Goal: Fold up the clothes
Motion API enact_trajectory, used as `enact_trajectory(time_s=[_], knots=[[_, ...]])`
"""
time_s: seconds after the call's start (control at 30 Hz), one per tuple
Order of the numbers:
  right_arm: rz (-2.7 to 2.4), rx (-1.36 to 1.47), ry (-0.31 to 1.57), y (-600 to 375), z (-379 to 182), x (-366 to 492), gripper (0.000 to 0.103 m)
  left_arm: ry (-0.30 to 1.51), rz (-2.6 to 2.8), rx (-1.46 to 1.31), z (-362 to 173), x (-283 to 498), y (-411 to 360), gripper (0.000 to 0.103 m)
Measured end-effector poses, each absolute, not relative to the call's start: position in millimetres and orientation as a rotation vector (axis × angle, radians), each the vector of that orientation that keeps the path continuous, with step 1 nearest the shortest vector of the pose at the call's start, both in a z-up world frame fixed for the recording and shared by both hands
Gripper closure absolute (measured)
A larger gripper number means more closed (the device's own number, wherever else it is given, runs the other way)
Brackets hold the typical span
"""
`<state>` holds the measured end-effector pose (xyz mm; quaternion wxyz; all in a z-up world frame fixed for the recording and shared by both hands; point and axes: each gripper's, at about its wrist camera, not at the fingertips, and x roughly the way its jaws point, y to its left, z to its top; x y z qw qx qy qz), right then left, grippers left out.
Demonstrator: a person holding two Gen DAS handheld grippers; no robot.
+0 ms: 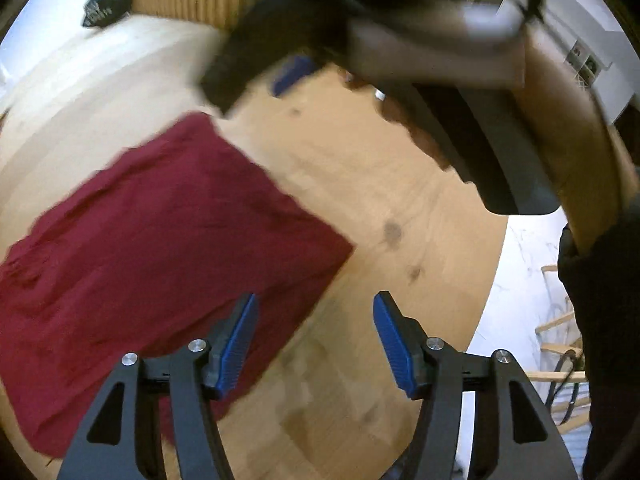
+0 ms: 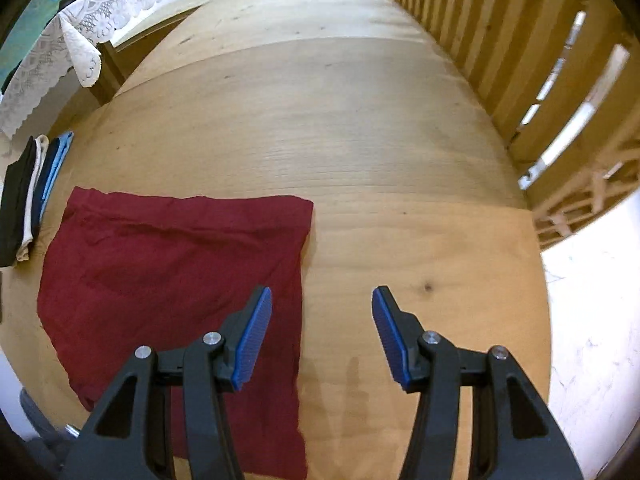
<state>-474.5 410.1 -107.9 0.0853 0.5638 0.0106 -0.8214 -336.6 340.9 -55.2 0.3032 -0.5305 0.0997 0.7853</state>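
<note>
Wooden tabletop (image 2: 360, 140) is carrying a dark red garment (image 2: 180, 280), lying flat near a small stack of folded clothes (image 2: 28, 196) at its edge. Both the left gripper (image 1: 314, 340) and right gripper (image 2: 322, 336) are hovering with jaws apart, gripping nothing.

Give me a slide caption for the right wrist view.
Open right tool above a dark red cloth folded flat on the wooden table.

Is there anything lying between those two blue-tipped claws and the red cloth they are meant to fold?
Nothing visible. The red cloth lies flat on the wooden table, and both the right gripper and left gripper hang open above its edge. The pile of folded clothes sits off to the side.
</note>
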Motion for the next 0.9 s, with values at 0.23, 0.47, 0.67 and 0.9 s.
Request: enact_trajectory(time_s=[0.23,0.47,0.67,0.9], knots=[[-2.365,1.721,0.055,414.8,-125.4,-505.7,0.051,0.369,2.116,-1.483,-78.5,-345.8,374.9,0.045],[-2.356,1.700,0.122,395.4,-125.6,-516.1,0.051,0.363,2.114,-1.566,-91.5,-345.3,377.6,0.045],[-2.332,1.720,0.148,393.4,-128.5,-521.8,0.051,0.282,2.135,-1.540,-89.4,-339.0,360.8,0.060],[-2.332,1.719,0.120,389.9,-128.0,-526.5,0.051,0.070,2.080,-1.546,-91.6,-342.3,319.4,0.097]])
